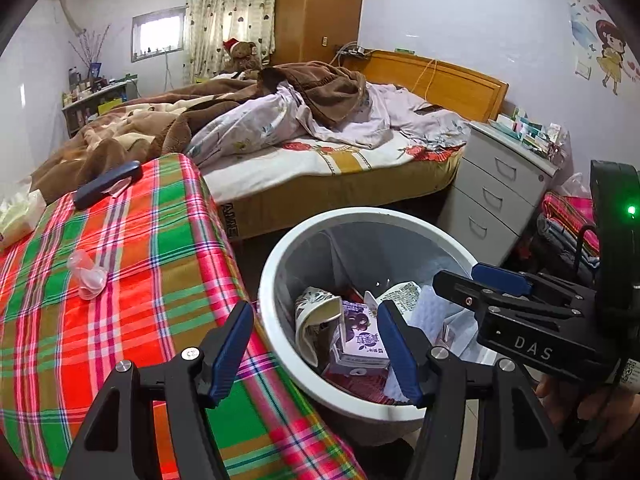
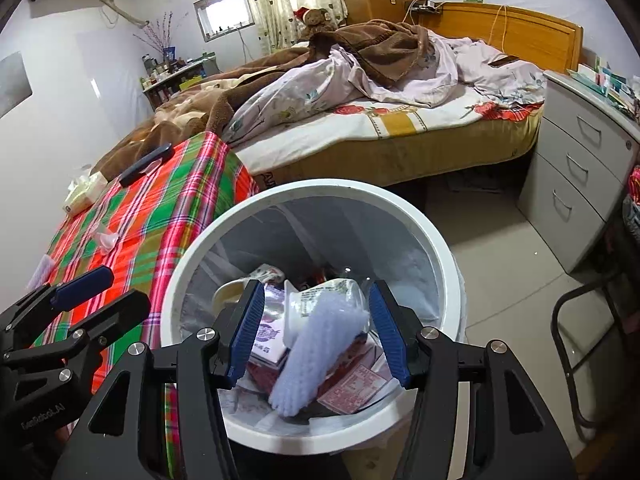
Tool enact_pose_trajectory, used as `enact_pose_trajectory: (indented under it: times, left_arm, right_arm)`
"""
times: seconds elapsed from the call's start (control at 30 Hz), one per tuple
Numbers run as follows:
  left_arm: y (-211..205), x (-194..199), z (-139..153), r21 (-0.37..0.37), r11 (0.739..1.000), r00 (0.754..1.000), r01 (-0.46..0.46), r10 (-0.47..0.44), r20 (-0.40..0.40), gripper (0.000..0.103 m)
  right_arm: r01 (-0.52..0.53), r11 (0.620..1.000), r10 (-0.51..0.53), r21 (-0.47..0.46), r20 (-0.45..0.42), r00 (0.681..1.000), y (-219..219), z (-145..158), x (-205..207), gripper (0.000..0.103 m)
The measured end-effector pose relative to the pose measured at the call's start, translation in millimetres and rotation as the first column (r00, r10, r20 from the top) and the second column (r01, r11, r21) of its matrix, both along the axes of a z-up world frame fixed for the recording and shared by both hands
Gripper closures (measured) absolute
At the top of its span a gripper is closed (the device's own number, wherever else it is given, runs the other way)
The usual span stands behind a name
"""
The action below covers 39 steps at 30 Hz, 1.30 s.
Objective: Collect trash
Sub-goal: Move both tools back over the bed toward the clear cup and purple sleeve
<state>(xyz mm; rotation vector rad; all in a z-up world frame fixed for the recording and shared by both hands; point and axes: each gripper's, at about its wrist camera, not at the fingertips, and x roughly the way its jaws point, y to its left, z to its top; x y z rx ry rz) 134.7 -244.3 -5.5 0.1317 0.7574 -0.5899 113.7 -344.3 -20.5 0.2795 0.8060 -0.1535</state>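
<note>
We hold both grippers, left and right, over the bin, fingers spread, pinching nothing; trash lies inside. Next: fetch the plastic scrap from the cloth.

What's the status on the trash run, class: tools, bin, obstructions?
Left tool open, empty. Right tool open above the bin, white foam piece loose between its fingers. Clear plastic scrap left on plaid cloth. Nothing blocking.
</note>
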Motion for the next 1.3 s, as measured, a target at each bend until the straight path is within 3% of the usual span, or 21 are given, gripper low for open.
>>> enact_pose_trajectory:
  times: [0.83,1.3]
  left_arm:
    - [89.6,-19.0,21.4,-0.017,0.988,0.986,-0.152,0.152,0.060,0.039]
    - [166.3,-10.5,25.1,-0.023,0.958,0.954,-0.287,0.288,0.079,0.039]
  right_arm:
    - [-0.119,0.992,0.121,-0.029,0.078,0.990,64.6,21.3,3.8,0.047]
    - [-0.230,0.973,0.233,-0.035,0.131,0.964,122.3,28.8,21.6,0.047]
